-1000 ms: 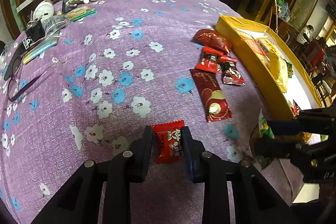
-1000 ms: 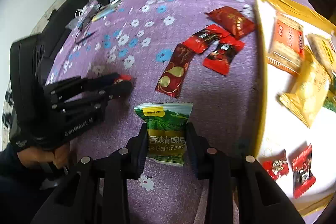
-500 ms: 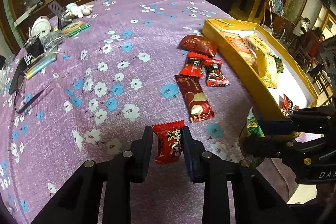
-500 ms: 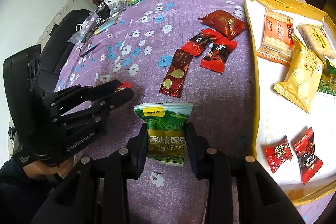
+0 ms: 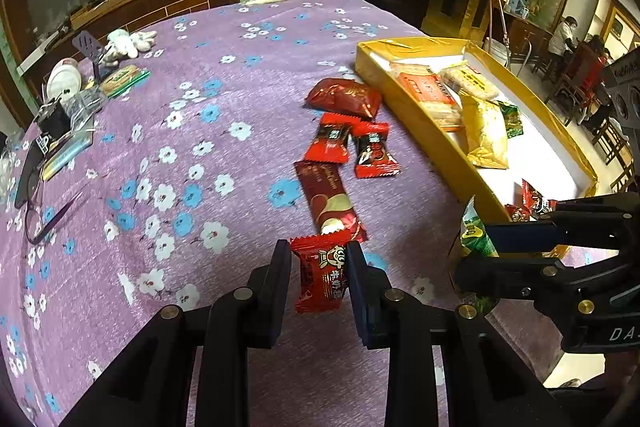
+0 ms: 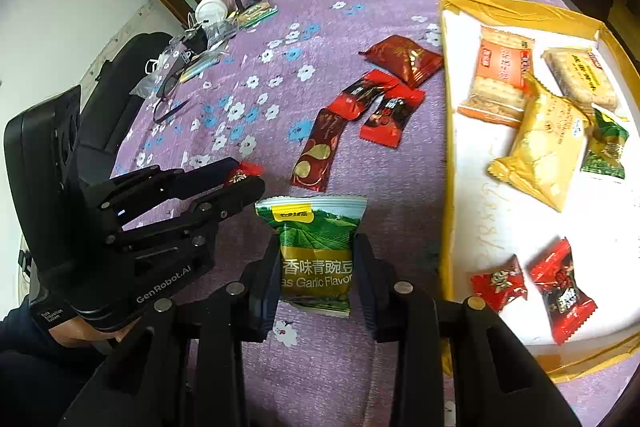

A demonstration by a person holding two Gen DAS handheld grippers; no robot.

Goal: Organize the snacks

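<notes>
Filling yellow tray (image 6: 447, 155): cracker packs (image 6: 500, 79), yellow pouch (image 6: 540, 147), red candies (image 6: 560, 291).

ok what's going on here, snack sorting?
Yes. A person holds a gripper in each hand. The left gripper is shut on a small red candy packet; the right gripper is shut on a green garlic pea packet. Both hang over the purple floral tablecloth. Four red snacks lie loose beside the yellow box, which already holds several packets.
</notes>
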